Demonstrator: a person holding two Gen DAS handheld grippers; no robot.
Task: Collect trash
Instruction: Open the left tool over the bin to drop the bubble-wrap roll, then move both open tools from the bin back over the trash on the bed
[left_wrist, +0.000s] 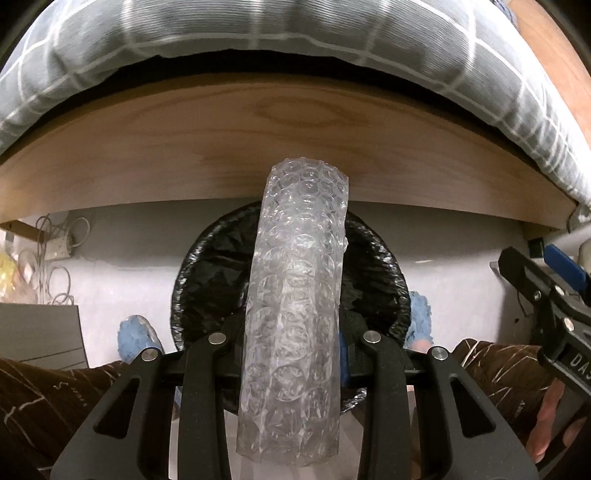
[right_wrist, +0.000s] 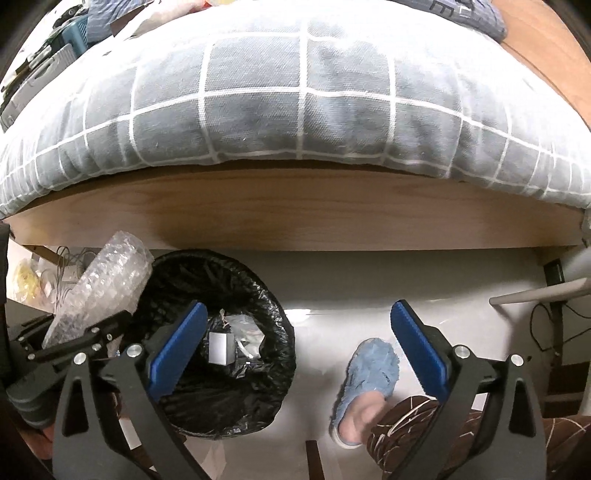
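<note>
Your left claw (left_wrist: 291, 354) is clamped on a roll of bubble wrap (left_wrist: 295, 295). The roll sticks out long past the claw and hangs right over the bin (left_wrist: 207, 280). The bin has a black bag in it and stands on the floor, just in front of the wooden bed frame (left_wrist: 258, 140). In the right wrist view the roll of bubble wrap (right_wrist: 103, 280) looks to be over the bin's (right_wrist: 273, 332) near-left edge, tilted up toward the bed.

Your right claw (right_wrist: 299, 354) is wide apart and holds nothing. It hangs over the floor beside the bin, above the blue slipper (right_wrist: 369, 373) on your foot.

Some trash (right_wrist: 229, 343) is already lying down in the bottom of the bin, a small gray box and some crinkly clear stuff.

It looks like you are at the drop step now. The roll is long, so it could catch on the bin's edge or tip out. Next, I think you should point the far end of the roll down into the middle of the bin, then let the left claw go apart so it falls in.
</note>
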